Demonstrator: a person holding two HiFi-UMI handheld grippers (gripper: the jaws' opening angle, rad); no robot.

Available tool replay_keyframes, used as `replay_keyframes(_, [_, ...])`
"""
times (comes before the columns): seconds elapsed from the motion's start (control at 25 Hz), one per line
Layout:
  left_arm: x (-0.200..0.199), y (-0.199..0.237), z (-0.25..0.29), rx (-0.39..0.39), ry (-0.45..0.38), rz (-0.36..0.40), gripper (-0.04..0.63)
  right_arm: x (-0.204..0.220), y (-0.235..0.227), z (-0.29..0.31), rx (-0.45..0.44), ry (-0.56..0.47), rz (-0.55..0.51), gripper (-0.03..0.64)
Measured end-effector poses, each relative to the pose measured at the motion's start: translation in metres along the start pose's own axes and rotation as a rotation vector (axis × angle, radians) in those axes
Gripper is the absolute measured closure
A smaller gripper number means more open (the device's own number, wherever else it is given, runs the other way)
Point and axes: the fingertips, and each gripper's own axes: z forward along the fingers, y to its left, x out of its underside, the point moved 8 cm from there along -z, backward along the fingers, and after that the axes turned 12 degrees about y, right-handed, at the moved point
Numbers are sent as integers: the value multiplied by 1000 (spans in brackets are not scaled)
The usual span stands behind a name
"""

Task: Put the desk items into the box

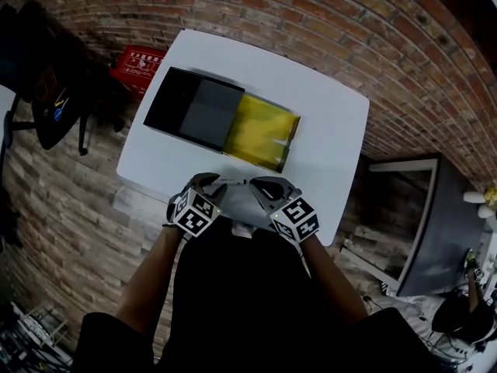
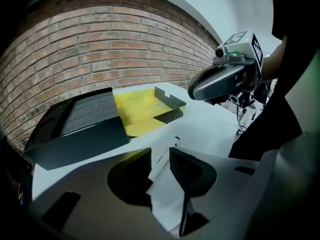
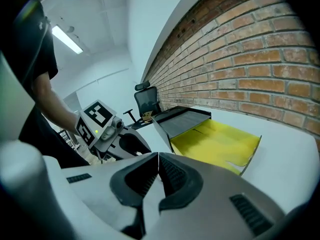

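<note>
A black box sleeve (image 1: 194, 109) lies on the white table (image 1: 326, 123), with its yellow tray (image 1: 260, 130) slid out to the right. Near the front edge a white pen (image 1: 233, 182) lies between the two grippers. In the left gripper view the pen (image 2: 165, 156), white with a black tip, lies on the table in the gap of my left gripper (image 2: 160, 166); the jaws stand apart and do not press on it. My right gripper (image 3: 158, 166) is shut, and I see nothing in it. It hovers just right of the pen (image 1: 260, 186).
The yellow tray (image 2: 142, 109) has a low dark rim on its far side. A red crate (image 1: 138, 64) sits beyond the table's back left corner. An office chair (image 1: 46, 92) stands to the left and a dark cabinet (image 1: 435, 224) to the right. Brick wall surrounds the table.
</note>
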Motion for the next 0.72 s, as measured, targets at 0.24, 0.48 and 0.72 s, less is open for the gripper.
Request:
replay_keyframes(0.24, [2, -3, 12, 43, 72, 90, 443, 2, -4, -2, 3, 10, 14, 595])
replay_keyframes(0.48, [1, 0, 24, 66, 140, 164, 397, 5, -6, -4, 12, 19, 40, 595])
replay_keyframes(0.72, [0, 4, 33, 99, 220, 241, 399, 6, -6, -5, 18, 11, 61, 595])
